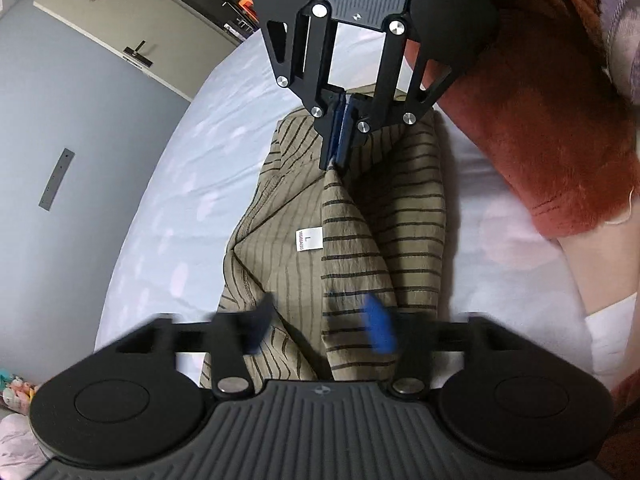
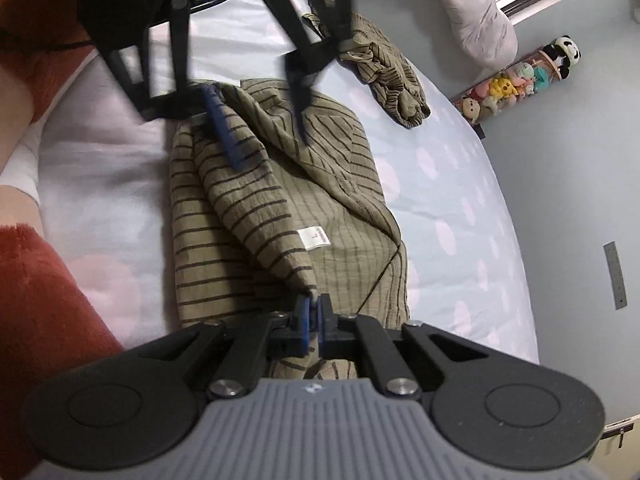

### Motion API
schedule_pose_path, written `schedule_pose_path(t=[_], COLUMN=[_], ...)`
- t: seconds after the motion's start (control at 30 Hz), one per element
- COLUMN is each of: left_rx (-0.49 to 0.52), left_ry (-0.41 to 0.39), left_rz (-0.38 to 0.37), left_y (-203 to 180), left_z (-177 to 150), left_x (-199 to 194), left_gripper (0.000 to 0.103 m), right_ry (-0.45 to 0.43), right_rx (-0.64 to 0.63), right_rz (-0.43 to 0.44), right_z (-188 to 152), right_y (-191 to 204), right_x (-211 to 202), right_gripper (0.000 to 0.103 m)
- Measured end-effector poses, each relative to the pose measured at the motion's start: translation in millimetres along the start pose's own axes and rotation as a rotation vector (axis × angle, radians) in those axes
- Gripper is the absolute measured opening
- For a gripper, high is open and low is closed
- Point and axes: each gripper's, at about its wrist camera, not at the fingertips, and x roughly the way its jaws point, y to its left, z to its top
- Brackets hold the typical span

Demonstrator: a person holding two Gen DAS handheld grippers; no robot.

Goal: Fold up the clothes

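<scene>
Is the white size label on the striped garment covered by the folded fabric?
No. In the right wrist view the white size label lies uncovered on the striped garment, beside the fold of cloth that the right gripper pinches.

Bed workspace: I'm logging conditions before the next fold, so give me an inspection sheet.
Surface: bed sheet, pale with cloud print.
Job's things: striped shirt, partly folded, size tag showing; second striped garment crumpled beyond it.
Clutter: nothing seen.
Grippers: right gripper shut on a shirt fold; left gripper open over the shirt.
Cables: nothing seen.
Surroundings: grey wall, plush toys, pillow, person's red sleeve.
</scene>
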Motion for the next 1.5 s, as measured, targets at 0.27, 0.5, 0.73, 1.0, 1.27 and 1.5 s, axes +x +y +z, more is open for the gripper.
schedule_pose_path(t=[0.27,0.5,0.73,1.0,1.27,1.5], left_rx=[-0.064,-0.018,0.16,0.215,0.128,0.031], left_ry=[0.102,0.081,0.058,0.11,0.161,0.07], left_rz=[-0.061,0.094,0.204,-0.054,-0.13,-0.076], left_y=[4.9,3.2,-14.7,-39.3,-24.2,-10.4], left_z=[-0.8,-1.9,-5.0,-15.9,-18.3,-17.0], left_x=[18.7,13.9,13.5,27.1,29.2,4.3], left_gripper=[0.032,0.001,0.001,0.001,0.003,0.02], right_ry=[-0.006,0.012,0.028,0.069,0.193,0.064], right_rx=[0.045,0.091,0.047,-0.033,0.257,0.452], right_rz=[0.009,-0.014,-0.054,0.139,0.538,0.609], right_z=[-3.1,-10.9,-10.7,-11.8,-24.8,-44.6], right_y=[-6.2,-8.3,-1.5,18.2,-23.4,-48.1], right_x=[-1.0,6.0,10.1,21.8,58.0,31.0], right_gripper=[0.004,0.004,0.004,0.004,0.005,0.047])
